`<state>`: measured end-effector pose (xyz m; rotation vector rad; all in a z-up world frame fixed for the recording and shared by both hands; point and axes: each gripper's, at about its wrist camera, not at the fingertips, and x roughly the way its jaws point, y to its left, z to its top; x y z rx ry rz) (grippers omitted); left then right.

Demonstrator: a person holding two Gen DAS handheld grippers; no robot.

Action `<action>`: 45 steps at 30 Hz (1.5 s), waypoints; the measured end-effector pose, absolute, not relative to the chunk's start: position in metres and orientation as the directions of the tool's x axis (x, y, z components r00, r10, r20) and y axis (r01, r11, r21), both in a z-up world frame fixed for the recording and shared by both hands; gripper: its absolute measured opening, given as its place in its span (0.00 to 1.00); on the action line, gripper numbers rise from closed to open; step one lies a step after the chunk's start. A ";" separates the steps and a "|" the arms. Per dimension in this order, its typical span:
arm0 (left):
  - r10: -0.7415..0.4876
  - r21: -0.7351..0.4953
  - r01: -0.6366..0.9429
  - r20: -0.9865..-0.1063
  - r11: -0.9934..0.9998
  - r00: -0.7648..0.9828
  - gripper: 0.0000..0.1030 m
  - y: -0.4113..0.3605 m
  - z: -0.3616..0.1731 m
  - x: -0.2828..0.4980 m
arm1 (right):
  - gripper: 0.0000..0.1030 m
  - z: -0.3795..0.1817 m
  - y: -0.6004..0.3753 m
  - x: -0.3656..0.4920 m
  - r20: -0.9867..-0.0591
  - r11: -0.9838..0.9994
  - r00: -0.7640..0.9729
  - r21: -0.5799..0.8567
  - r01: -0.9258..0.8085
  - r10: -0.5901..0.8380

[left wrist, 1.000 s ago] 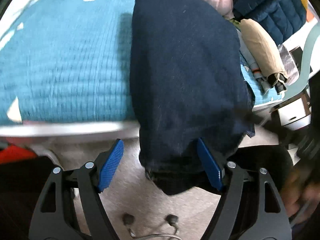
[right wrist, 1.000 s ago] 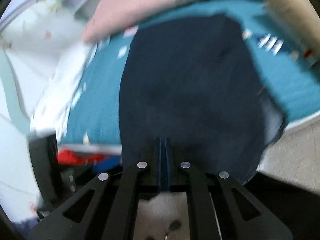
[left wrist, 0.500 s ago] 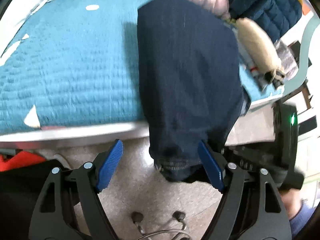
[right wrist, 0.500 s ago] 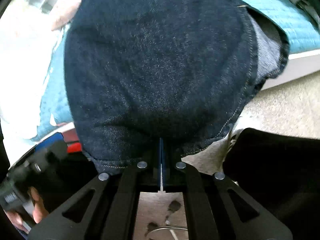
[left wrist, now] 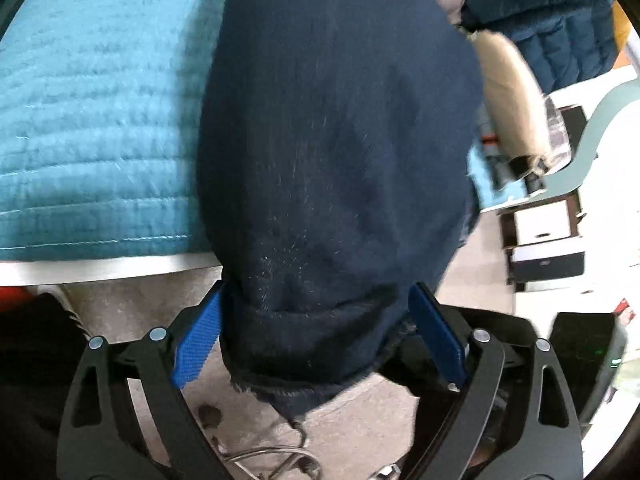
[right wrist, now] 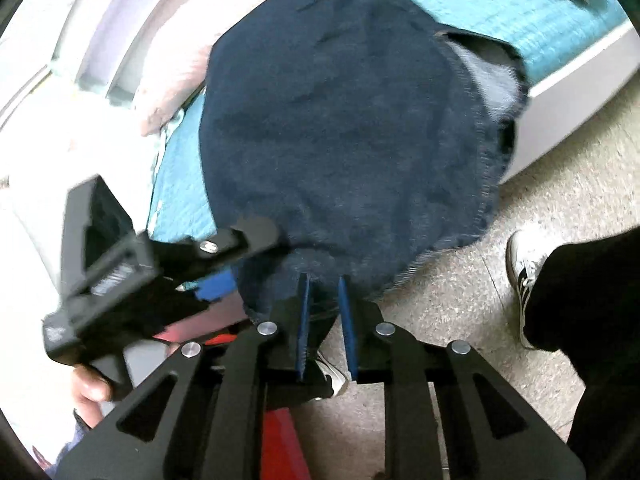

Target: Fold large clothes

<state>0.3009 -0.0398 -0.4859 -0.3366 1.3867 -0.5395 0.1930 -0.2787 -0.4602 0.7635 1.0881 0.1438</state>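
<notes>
Dark blue jeans [left wrist: 340, 140] lie across a teal quilted bed [left wrist: 92, 112], their end hanging over the bed's front edge. My left gripper [left wrist: 316, 332] is open wide, its blue pads on either side of the hanging denim end. In the right wrist view the jeans [right wrist: 340, 120] fill the middle. My right gripper [right wrist: 325, 292] stands slightly open at the denim's lower hem, with fabric between the pads. The left gripper [right wrist: 216, 280] shows there at the left, held by a hand.
A pink pillow [right wrist: 176, 76] lies at the head of the bed. A rolled tan item [left wrist: 508, 92] and a navy quilted jacket [left wrist: 552, 20] lie at the right. A white box [left wrist: 544, 240] stands on the floor. A leg and shoe [right wrist: 528, 272] stand on the beige floor.
The right gripper's jaws have parted slightly from fully shut. The left gripper has moved in so the denim end sits between its open pads. The jeans' end has shifted.
</notes>
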 end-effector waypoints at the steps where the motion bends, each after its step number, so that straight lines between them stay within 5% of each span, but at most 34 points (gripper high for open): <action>1: -0.540 -0.524 0.154 -0.837 0.837 0.085 0.87 -0.044 -0.492 0.301 | 0.16 -0.462 -0.282 0.192 -0.739 0.728 0.486 0.633 0.263 0.467; 4: -0.552 -0.545 0.104 -0.831 0.832 0.061 0.82 -0.044 -0.501 0.302 | 0.20 -0.464 -0.291 0.198 -0.711 0.663 0.509 0.678 0.316 0.485; 9: -0.576 -0.574 0.057 -0.817 0.817 0.036 0.44 -0.034 -0.493 0.305 | 0.51 -0.470 -0.300 0.198 -0.610 0.459 0.589 0.791 0.405 0.530; 12: -0.605 -0.605 0.020 -0.796 0.796 0.019 0.38 -0.029 -0.485 0.307 | 0.58 -0.473 -0.305 0.190 -0.562 0.343 0.615 0.826 0.447 0.552; 33: -0.711 -0.707 -0.109 -0.704 0.699 0.003 0.36 -0.034 -0.410 0.321 | 0.72 -0.512 -0.297 0.211 -0.131 -0.373 0.793 0.829 0.417 0.595; 45: -0.731 -0.721 -0.162 -0.682 0.673 0.002 0.37 -0.039 -0.408 0.325 | 0.78 -0.512 -0.303 0.232 -0.115 -0.401 0.806 0.821 0.405 0.580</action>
